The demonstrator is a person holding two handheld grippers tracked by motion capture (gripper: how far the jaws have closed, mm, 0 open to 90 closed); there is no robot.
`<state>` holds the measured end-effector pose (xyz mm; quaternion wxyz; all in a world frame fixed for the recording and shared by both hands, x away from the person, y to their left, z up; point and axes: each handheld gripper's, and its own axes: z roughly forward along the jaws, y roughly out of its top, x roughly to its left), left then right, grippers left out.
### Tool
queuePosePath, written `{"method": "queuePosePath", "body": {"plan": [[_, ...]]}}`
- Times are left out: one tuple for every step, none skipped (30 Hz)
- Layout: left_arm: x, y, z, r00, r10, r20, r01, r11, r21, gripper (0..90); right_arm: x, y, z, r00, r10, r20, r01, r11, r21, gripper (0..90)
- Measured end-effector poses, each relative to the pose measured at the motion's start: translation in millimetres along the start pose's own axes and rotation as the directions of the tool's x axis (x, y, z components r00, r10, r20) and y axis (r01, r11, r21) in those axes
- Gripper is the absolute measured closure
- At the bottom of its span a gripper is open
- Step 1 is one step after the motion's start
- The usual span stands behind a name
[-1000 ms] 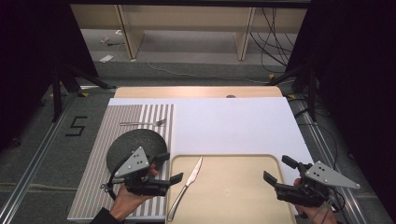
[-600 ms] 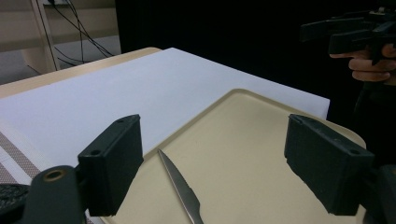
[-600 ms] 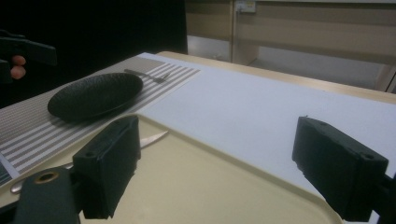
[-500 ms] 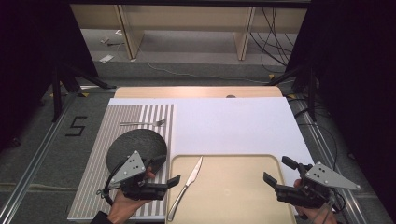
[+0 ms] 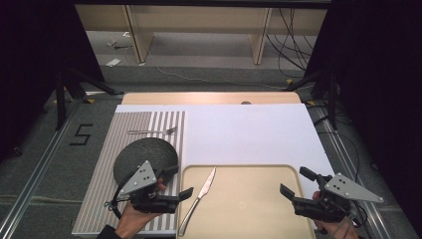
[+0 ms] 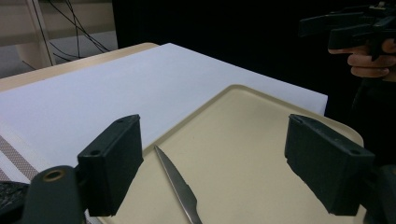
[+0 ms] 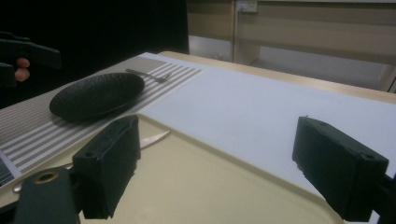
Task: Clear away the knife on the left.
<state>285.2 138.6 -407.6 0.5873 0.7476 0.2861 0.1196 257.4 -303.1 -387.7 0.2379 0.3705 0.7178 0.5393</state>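
A beige tray (image 5: 249,191) lies at the table's near middle, with a table knife (image 5: 200,198) along its left side, blade pointing away. My left gripper (image 5: 178,183) hovers open just left of the knife, over the near edge of a black plate (image 5: 144,154). In the left gripper view the knife (image 6: 177,184) lies between and below the open jaws of the left gripper (image 6: 215,163). Open as well, my right gripper (image 5: 297,182) is at the tray's right rim and holds nothing. In the right gripper view, the right gripper (image 7: 215,163) faces across the tray (image 7: 196,186).
The plate rests on a striped placemat (image 5: 114,144), and a fork (image 5: 152,131) lies beyond it. A white sheet (image 5: 249,134) covers the table's middle and right. The table's near and right edges are close to both hands.
My left gripper has drifted slightly back toward the near edge, staying open. The right gripper and the knife have not moved.
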Motion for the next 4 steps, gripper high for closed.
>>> {"method": "queuePosePath", "body": {"plan": [[0.0, 0.0, 0.0, 1.0000, 0.001, 0.000, -0.001, 1.0000, 0.002, 18.8, -0.1, -0.1, 0.2, 1.0000, 0.000, -0.002, 0.000, 1.000, -0.001, 16.2], [0.1, -0.1, 0.1, 1.0000, 0.001, -0.001, -0.001, 1.0000, 0.002, 18.8, 0.0, 0.0, 0.2, 1.0000, -0.001, -0.002, 0.001, 1.000, -0.001, 16.2], [0.1, -0.1, 0.1, 1.0000, 0.001, -0.002, -0.001, 1.0000, 0.002, 18.8, 0.0, 0.0, 0.2, 1.0000, -0.001, -0.002, 0.001, 1.000, -0.001, 16.2], [0.2, -0.1, 0.2, 1.0000, 0.001, -0.003, -0.001, 1.0000, 0.003, 18.8, 0.1, -0.1, 0.2, 1.0000, -0.001, -0.003, 0.001, 1.000, -0.001, 16.2]]}}
